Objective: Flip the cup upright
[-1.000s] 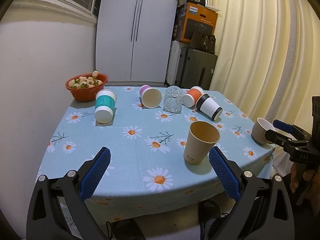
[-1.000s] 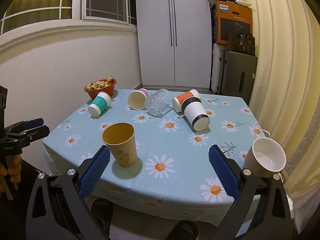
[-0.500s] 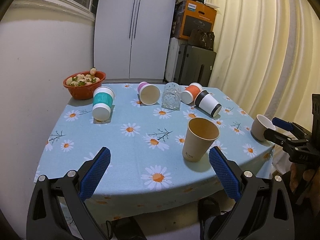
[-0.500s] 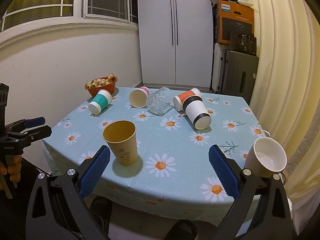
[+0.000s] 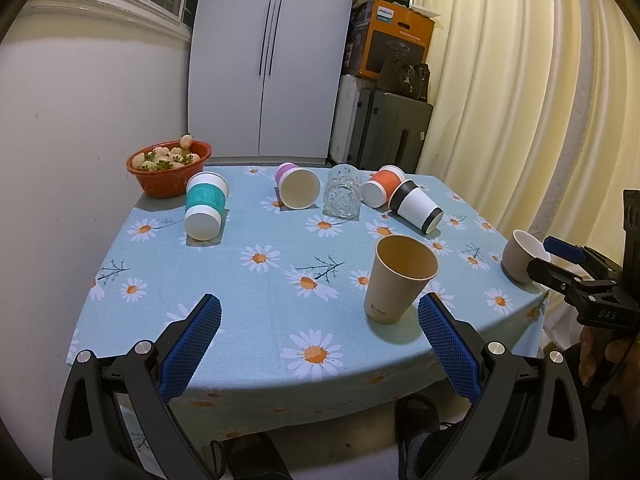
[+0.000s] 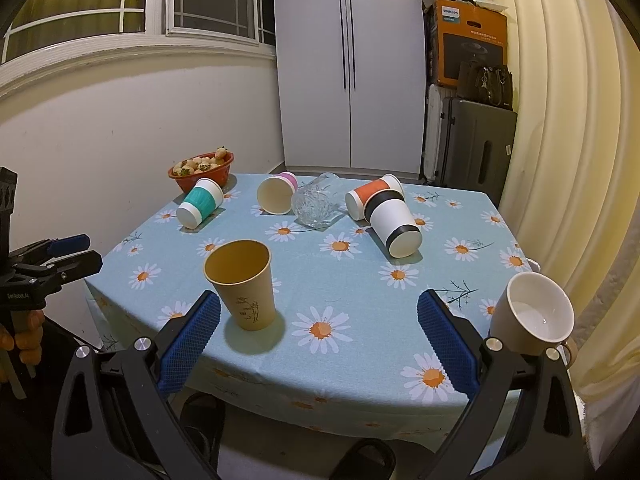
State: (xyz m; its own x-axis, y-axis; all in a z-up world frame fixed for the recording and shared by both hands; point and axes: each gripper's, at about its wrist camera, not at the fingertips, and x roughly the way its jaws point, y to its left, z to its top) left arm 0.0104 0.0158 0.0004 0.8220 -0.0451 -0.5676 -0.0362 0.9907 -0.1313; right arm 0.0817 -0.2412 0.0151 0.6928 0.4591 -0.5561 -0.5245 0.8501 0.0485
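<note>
A tan paper cup (image 5: 400,278) (image 6: 244,284) stands upright near the table's front edge. A beige mug (image 5: 522,255) (image 6: 534,314) stands upright at the right corner. Lying on their sides at the back are a teal cup (image 5: 205,209) (image 6: 200,202), a pink cup (image 5: 297,185) (image 6: 277,197), a clear glass (image 5: 342,196) (image 6: 316,204), an orange cup (image 5: 382,186) (image 6: 372,196) and a black-and-white cup (image 5: 418,207) (image 6: 394,224). My left gripper (image 5: 320,344) (image 6: 68,256) and my right gripper (image 6: 318,340) (image 5: 560,258) are both open and empty, off the front edge.
A red bowl of strawberries (image 5: 169,166) (image 6: 202,168) sits at the back left corner. The daisy tablecloth (image 5: 248,300) covers the table. A white wall is on the left, a curtain (image 5: 520,120) on the right, suitcases and a box behind.
Both grippers have drawn back and risen slightly from the table; the cups have not moved.
</note>
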